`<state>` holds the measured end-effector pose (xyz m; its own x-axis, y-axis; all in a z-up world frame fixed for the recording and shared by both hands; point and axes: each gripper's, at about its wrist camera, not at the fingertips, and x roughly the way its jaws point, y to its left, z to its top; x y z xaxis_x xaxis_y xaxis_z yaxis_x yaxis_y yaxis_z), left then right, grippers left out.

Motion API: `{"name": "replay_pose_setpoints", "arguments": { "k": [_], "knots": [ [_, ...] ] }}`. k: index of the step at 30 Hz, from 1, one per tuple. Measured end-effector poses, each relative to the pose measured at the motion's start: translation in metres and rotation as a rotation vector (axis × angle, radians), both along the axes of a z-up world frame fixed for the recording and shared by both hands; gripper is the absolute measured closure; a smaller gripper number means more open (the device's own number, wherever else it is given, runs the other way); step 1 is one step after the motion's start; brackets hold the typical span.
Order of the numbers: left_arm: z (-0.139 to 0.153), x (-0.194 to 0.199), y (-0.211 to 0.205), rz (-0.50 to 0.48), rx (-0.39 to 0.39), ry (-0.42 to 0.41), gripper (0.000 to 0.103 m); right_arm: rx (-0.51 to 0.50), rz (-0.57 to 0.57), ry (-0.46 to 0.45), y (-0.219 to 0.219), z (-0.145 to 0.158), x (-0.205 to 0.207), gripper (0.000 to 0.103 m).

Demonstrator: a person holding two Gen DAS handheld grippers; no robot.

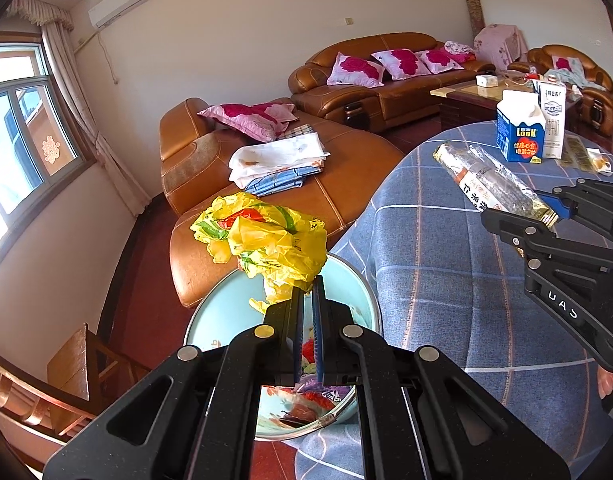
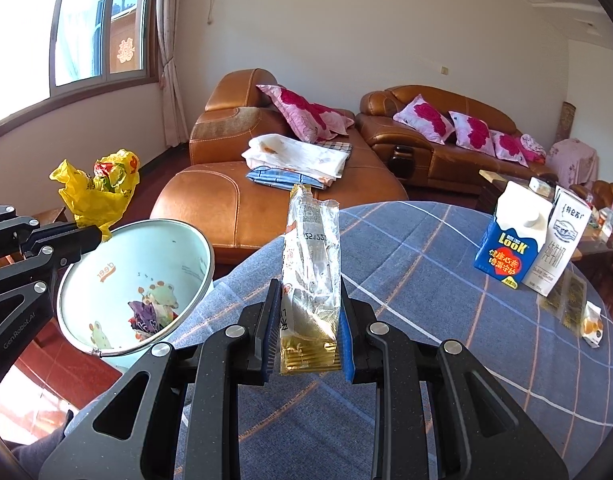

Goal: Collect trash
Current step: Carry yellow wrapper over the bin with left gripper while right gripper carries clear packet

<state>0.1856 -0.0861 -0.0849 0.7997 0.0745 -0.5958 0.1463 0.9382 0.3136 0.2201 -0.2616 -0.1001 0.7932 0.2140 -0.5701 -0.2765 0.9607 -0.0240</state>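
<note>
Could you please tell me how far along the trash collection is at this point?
Some wrappers already lie in the light blue waste bin. The left gripper holds a crumpled yellow plastic bag above it; the right gripper clamps a long clear-and-gold wrapper. Two cartons and small packets remain on the blue checked tablecloth.

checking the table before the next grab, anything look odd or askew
Only small litter: a torn snack packet and flat sachets lie loose on the tablecloth beside two upright cartons. Nothing is spilled.
</note>
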Motion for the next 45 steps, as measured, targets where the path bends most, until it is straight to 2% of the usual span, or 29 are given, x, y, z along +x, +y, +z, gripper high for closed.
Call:
{"name": "replay_pose_setpoints", "arguments": {
  "k": [17, 45],
  "knots": [
    [-0.002, 0.002, 0.036, 0.070, -0.002, -0.001, 0.099, -0.021, 0.075, -0.024, 0.035, 0.000, 0.001, 0.077],
    [-0.006, 0.004, 0.072, 0.149, 0.015, -0.008, 0.099, -0.040, 0.156, -0.030, 0.076, -0.004, 0.011, 0.077]
  ]
}}
